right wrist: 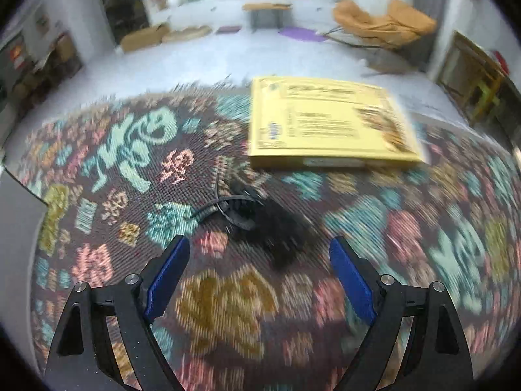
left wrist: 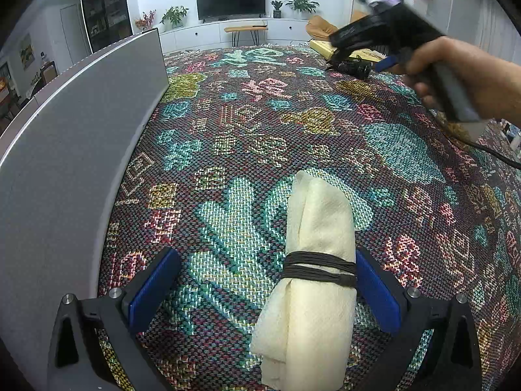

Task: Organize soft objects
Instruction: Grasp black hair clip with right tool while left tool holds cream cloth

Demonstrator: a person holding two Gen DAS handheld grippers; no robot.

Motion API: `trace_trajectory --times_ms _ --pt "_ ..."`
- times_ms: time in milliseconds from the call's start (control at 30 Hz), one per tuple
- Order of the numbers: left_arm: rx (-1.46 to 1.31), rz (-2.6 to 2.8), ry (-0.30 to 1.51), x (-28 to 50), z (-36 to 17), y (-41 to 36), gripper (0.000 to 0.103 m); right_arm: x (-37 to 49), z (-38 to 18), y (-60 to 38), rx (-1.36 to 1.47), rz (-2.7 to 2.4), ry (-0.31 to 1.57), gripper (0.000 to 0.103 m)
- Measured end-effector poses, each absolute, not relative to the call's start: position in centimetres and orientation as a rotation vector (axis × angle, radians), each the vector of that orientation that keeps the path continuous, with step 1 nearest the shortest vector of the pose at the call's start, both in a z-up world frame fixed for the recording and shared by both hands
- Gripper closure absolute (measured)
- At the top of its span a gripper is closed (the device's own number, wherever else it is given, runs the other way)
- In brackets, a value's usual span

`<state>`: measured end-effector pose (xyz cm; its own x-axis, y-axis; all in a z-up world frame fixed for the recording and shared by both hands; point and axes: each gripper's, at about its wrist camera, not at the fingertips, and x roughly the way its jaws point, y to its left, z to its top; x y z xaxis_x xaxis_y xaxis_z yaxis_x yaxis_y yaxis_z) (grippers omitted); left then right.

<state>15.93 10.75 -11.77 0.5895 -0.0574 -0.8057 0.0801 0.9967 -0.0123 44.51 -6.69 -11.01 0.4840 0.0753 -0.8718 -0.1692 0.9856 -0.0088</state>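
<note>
Grey panel (left wrist: pixel 75 137): upright along the left edge of the patterned cloth (left wrist: pixel 260 123); probably a backstop keeping items on the surface.

Left gripper (left wrist: pixel 260 280): jaws wide, straddling the item below; right pad just beside the cord, contact not certain, left pad well clear. Nothing pinched.

Cream towel roll (left wrist: pixel 312 260): lying flat on the cloth near its front edge, bound round the middle with dark cord (left wrist: pixel 317 268) (presumably tied to keep the roll from opening). Long axis running from the front edge toward the far edge, leaning slightly right; rounded folded end pointing away, looser layered end nearest the camera.

Black bundle (right wrist: pixel 273 228): soft-looking, with a loop of strap or cord; blurred, kind not certain. Toward the far right corner, just in front of the yellow box (right wrist: pixel 329 123).

Right gripper (right wrist: pixel 260 260): jaws wide and empty, angled down at the black bundle; judged to be lining up a pick.
</note>
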Motion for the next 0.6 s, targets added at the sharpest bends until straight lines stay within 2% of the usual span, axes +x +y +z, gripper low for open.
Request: trace_trajectory --times_ms 33,67,167,200,267,600 --pt "0.026 -0.08 0.937 15.9 -11.8 10.7 0.0 44.9 -11.5 -6.5 -0.11 0.158 1.068 0.017" --pt "0.026 -0.08 0.937 15.9 -11.8 10.8 0.0 45.0 -11.9 -6.7 -0.104 0.152 1.079 0.046" --pt "0.026 -0.08 0.937 15.9 -11.8 10.7 0.0 44.2 -11.5 -7.5 -0.023 0.134 1.07 0.046" --pt "0.026 -0.08 0.937 15.9 -11.8 10.8 0.0 43.6 -11.3 -7.5 -0.013 0.124 1.068 0.08" --pt "0.026 -0.08 0.937 15.9 -11.8 10.8 0.0 41.7 -10.2 -7.7 0.045 0.12 1.051 0.097" --pt "0.026 -0.08 0.937 16.0 -11.8 10.7 0.0 30.7 -5.6 -7.0 0.119 0.232 1.047 0.097"
